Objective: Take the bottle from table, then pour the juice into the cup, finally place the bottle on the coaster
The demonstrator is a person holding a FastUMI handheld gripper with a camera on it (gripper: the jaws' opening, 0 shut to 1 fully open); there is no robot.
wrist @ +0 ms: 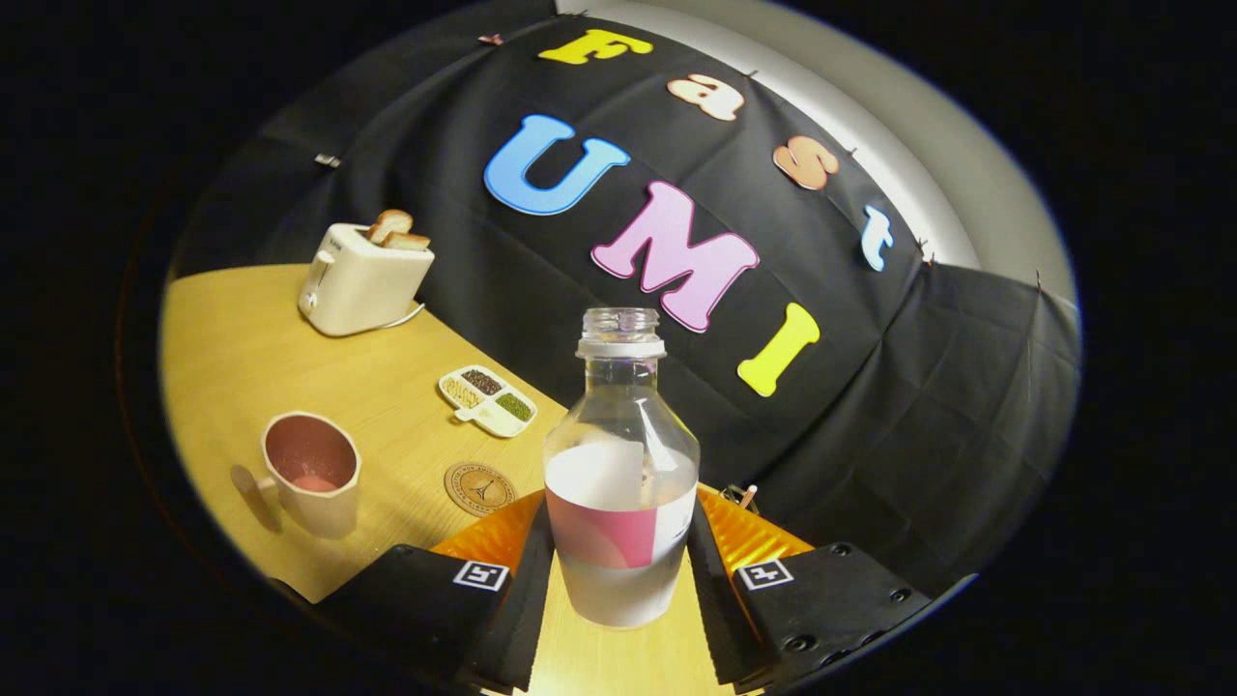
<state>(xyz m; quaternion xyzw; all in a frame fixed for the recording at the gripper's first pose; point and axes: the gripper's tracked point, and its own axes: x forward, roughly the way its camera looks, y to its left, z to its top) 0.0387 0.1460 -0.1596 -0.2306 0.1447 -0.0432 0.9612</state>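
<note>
The gripper (pixel 618 580) sits closed on the lower body of the open plastic bottle (pixel 621 454), both fingers pressed against its labelled sides; the view tilts, so the bottle appears lifted off the wooden table (pixel 242 358). At ten o'clock, just beyond the left finger, lies the round coaster (pixel 479 487), and further that way the pink-lined cup (pixel 311 471) — handle turned away. A divided snack tray (pixel 488 399) and toaster (pixel 363 275) lie beyond. With no cap, a hasty tilt could slosh juice past the cup, or the smooth bottle could slip.
</note>
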